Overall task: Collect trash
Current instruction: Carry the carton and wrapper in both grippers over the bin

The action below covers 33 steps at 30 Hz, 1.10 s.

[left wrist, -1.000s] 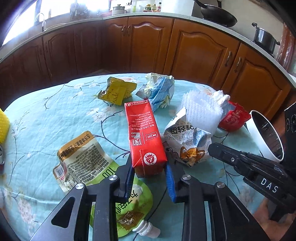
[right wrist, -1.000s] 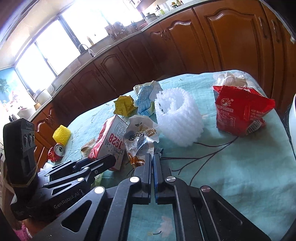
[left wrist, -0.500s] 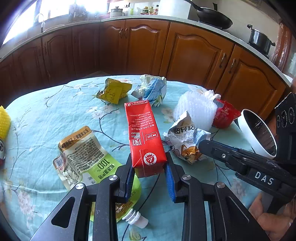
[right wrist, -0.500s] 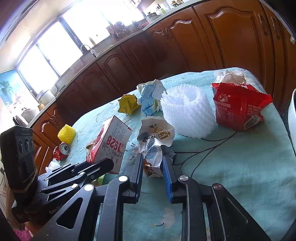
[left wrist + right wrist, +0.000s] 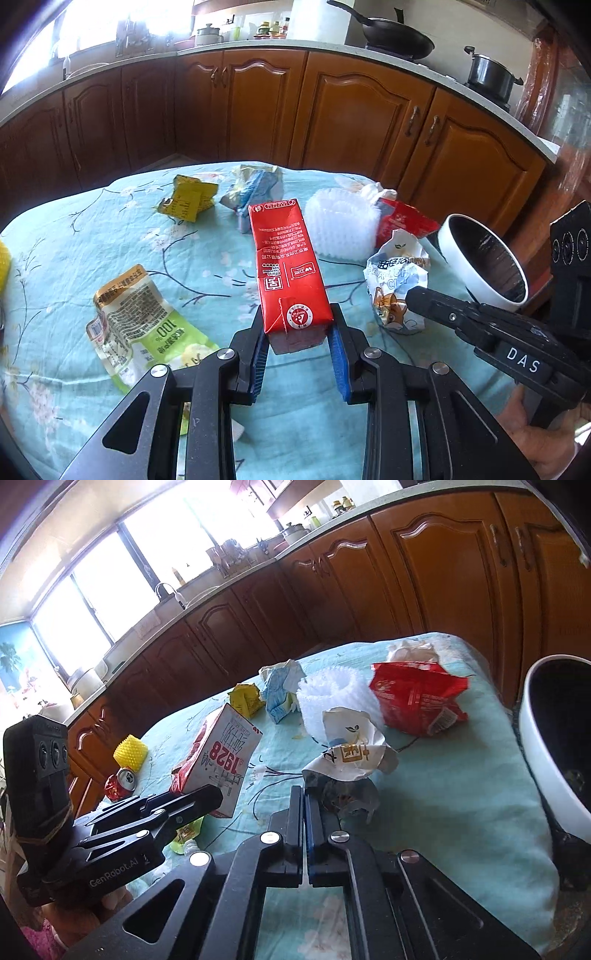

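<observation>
Rubbish is scattered over a table [image 5: 207, 254] covered by a pale blue flowered cloth, in front of brown kitchen cabinets [image 5: 354, 114]. A red carton [image 5: 286, 266] is clamped at its near end between the blue-padded fingers of the left gripper [image 5: 298, 341]; it is raised off the cloth and tilted, its far end pointing away from the camera. In the right wrist view the same carton [image 5: 218, 760] is seen from the side, with its white face and red digits turned toward the lens.

The right gripper [image 5: 306, 808] is pressed nearly shut, and a crumpled white wrapper [image 5: 347, 760] is pinched by its lower edge between the fingers, held just above the cloth. The same wrapper [image 5: 397, 284] is seen in the left wrist view at the tip of the right gripper, just beside the carton.

A white bin [image 5: 554, 746] with a dark inside stands off the right edge of the table, near the wrapper. On the cloth beyond lie a white foam net [image 5: 340, 229], a red bag [image 5: 413, 701], a blue and white packet [image 5: 255, 188] and a yellow wrapper [image 5: 188, 199]. A flattened green pouch [image 5: 144, 325] lies to the left of the left gripper. Well apart, at the far left edge of the table in the right wrist view, a yellow foam net [image 5: 130, 751] and a crushed red can [image 5: 122, 782] are found touching each other.
</observation>
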Available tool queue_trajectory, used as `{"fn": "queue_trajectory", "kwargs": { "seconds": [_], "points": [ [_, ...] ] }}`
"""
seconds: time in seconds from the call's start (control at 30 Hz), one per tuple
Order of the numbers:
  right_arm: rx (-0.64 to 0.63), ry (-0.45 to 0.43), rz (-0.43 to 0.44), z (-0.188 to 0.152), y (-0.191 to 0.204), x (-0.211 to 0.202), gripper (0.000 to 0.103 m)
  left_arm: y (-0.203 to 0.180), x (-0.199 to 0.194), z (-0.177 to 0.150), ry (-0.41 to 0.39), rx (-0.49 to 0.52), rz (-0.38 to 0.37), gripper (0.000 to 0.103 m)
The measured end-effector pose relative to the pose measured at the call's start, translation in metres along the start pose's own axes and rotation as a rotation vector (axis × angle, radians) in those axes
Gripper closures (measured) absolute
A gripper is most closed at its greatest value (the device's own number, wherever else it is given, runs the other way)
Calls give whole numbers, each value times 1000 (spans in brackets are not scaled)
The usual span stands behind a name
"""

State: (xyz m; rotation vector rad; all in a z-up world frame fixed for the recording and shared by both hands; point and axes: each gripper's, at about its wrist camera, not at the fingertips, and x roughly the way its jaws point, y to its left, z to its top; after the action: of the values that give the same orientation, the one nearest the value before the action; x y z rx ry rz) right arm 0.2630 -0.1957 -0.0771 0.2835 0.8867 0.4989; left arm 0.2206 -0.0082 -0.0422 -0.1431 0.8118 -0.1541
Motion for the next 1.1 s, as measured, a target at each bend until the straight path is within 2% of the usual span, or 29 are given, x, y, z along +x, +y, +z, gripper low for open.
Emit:
{"fn": "queue_trajectory", "kwargs": {
  "seconds": [0.23,0.57,0.77,1.1],
  "points": [
    [53,-68,-65,-13,-35,-58,103,-41,1,-6,32,63,-90,74],
    [120,-148,-168,-10,-89,-112,103,-101,11,2,55,170,-174,74],
    [152,-169,-204,-4,-118,-128,102,-131,25,15,56,226,-202,74],
    [180,-165,-237,10,-151,-130,102,-179,63,37,87,300,-251,74]
  ]
}}
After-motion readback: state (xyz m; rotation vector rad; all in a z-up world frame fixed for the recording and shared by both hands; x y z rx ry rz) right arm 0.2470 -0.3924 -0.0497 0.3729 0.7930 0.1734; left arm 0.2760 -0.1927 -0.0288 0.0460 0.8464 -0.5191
